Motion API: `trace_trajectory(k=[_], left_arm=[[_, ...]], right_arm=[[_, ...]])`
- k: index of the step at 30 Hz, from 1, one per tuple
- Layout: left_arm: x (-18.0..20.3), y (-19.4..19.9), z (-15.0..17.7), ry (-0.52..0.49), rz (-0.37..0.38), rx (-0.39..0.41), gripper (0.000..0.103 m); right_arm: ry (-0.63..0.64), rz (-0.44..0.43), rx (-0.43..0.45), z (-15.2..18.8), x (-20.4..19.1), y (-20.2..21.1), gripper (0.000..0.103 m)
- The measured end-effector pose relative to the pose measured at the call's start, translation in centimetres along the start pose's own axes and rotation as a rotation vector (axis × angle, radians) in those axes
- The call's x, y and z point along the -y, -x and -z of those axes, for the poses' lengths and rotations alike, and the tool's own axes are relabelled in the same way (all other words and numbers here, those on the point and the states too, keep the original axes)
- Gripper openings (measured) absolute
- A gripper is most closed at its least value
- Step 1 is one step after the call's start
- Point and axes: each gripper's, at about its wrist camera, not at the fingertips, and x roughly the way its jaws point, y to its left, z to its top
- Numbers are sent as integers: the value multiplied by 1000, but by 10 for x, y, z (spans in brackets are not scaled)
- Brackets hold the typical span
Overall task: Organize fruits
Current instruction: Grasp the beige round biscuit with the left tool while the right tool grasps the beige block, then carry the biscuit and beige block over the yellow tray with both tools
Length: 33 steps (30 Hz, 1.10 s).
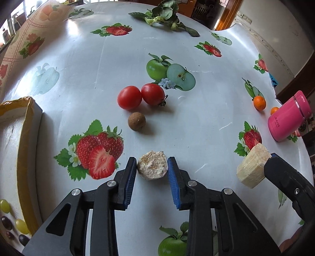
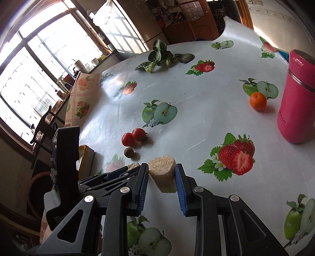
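1. while both tools sit low over the table, each brackets a pale, fibrous chunk, probably peeled sugarcane: a round-cut piece (image 1: 152,167) lies between the blue pads of the left gripper (image 1: 152,167), and a taller wedge-like piece (image 2: 163,173) stands between those of the right gripper (image 2: 161,177).
2. the left gripper's pads touch or nearly touch the round piece's sides; whether they truly squeeze it i cannot tell. the right gripper's pads sit against both flanks of its piece, which looks pinched.
3. judged by the rough, stringy cut faces, these chunks are stiff and light, grippy rather than slick, and unlikely to bruise; the flat or curved side walls are the sound place to clamp, not the crumbly end faces.
4. just beyond lie a brown longan-like ball (image 1: 136,121) and two cherry tomatoes (image 1: 140,96), touching each other. the tomatoes are smooth, soft-skinned and apt to roll, so they want a gentle hold across the middle.
5. far right, a small orange (image 2: 258,101) sits near a pink flask (image 2: 297,98); leafy greens (image 1: 163,13) lie at the far edge.
6. at the left, a box (image 1: 25,137) with a yellow rim holds grapes (image 1: 11,216), likely the collecting place.
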Motion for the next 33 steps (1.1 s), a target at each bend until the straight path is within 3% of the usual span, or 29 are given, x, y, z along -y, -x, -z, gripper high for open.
trace_trajectory(k=[15,33], left_arm=[[-65,64,41,103,-65,64,30],[-122,103,60,165,-103,105,30]], right_arm=[[96,-45,-55,38,-61,4,28],[230,-106,-104,71,-145,-8,27]])
